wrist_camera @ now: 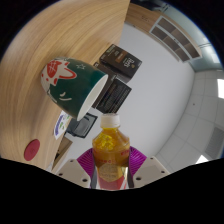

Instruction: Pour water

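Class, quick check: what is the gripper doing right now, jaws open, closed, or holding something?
Gripper: jaws closed on the bottle of amber liquid, its mouth tipped toward the green mug.

I count one bottle point(110, 150) with amber liquid and a white cap; it stands between my two fingers point(84, 166). Each of them has one purple pad, so I see two pads. There is one green mug point(72, 84) with a red and white picture on it, tilted just beyond the bottle. Behind the mug I count two black boxes point(120, 63). On the one wooden desk point(45, 40) I also see one small red round thing point(32, 149).
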